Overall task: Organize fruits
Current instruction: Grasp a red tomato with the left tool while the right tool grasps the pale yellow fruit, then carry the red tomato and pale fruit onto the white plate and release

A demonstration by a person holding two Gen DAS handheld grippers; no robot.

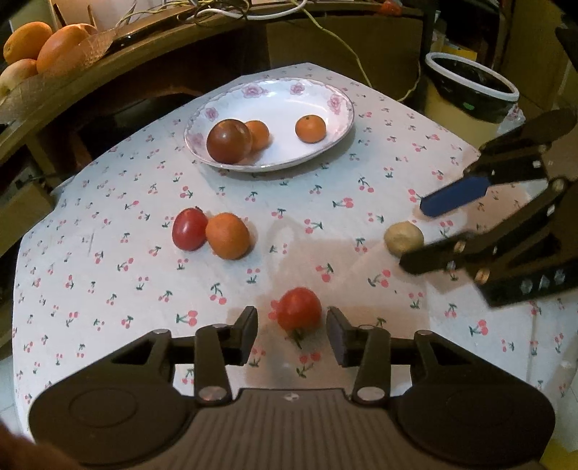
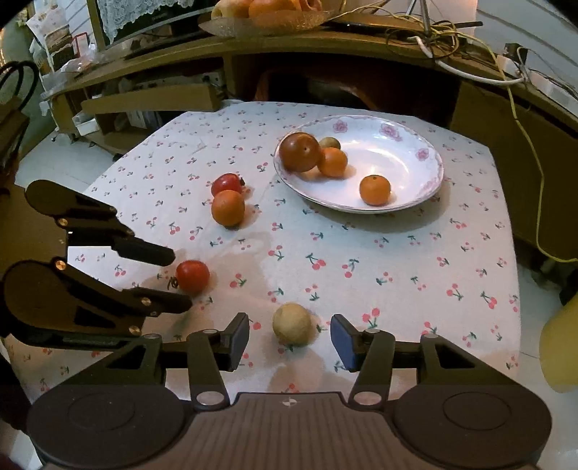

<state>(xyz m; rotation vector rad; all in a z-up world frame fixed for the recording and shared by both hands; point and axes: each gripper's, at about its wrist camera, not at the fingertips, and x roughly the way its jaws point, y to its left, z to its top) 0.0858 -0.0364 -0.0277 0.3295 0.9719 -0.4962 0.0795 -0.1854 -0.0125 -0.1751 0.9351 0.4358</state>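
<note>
A white floral plate holds a dark red-brown fruit, two small oranges and, in the right wrist view, a small tan fruit. On the cherry-print cloth lie a red tomato touching an orange. My left gripper is open around a red tomato. My right gripper is open around a tan round fruit.
A wooden shelf behind the table carries a bowl of large oranges and tangled cables. A lined bin stands at the far right of the left wrist view. A yellow object is off the table's right edge.
</note>
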